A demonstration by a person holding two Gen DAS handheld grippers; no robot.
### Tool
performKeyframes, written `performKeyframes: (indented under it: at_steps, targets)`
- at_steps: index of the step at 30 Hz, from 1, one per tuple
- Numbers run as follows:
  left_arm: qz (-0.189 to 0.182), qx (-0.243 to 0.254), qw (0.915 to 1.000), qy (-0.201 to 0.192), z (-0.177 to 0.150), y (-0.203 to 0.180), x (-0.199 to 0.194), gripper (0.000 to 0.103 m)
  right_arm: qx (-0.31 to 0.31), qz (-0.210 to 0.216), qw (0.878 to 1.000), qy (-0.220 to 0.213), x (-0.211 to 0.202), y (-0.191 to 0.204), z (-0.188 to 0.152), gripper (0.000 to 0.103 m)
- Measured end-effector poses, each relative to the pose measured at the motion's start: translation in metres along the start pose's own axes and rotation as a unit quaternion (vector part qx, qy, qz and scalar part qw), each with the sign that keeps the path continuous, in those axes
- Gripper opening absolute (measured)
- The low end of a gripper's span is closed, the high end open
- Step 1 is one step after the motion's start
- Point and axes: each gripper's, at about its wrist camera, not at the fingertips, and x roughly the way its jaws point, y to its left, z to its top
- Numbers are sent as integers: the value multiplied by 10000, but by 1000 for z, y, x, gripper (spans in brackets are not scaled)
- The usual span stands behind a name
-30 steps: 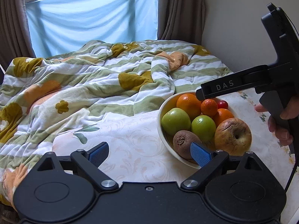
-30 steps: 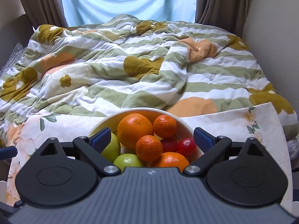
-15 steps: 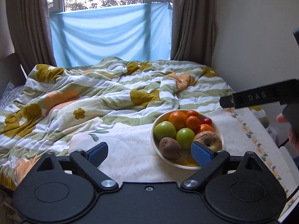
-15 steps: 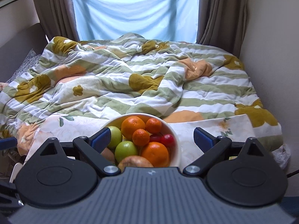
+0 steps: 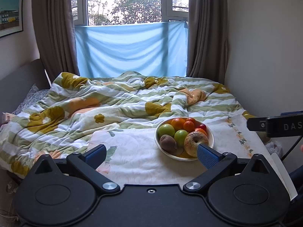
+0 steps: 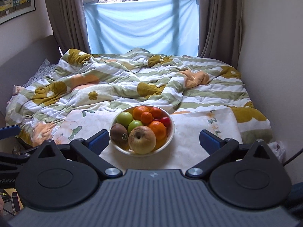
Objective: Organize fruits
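1. It was a bedroom in a home.
2. A bed (image 6: 217, 94) filled the room, covered by a rumpled flowered quilt (image 6: 117, 83).
3. Brown curtains (image 5: 55, 37) framed a window (image 5: 125, 1) facing trees.
4. A framed picture (image 6: 15, 0) hung on the wall.

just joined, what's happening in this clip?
A person holds a claw in each hand over a bed. Nothing is held: the left claw is opening with nothing between its pads, and the right claw stands open. The fruit sits piled in a round white bowl on a floral cloth: green apples, oranges, a brown kiwi and a wrinkled yellowish apple. Sorting looks finished or not begun.
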Motion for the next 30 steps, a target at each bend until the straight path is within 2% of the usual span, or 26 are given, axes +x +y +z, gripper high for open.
performKeyframes:
  at_steps: [7,13,30]
  targets:
    - [213,-139,9997,42,-18,0,-21,103,23,-296,9996,-5,-34,-13,-31,103]
    - [217,-183,9996,80,-25,-4,-29,103,-21,-439,9990,118,-44,-22,-56,103]
    - [212,-99,9997,93,-27,-13,-31,103,50,-461,9988,160,-46,-27,-62,103]
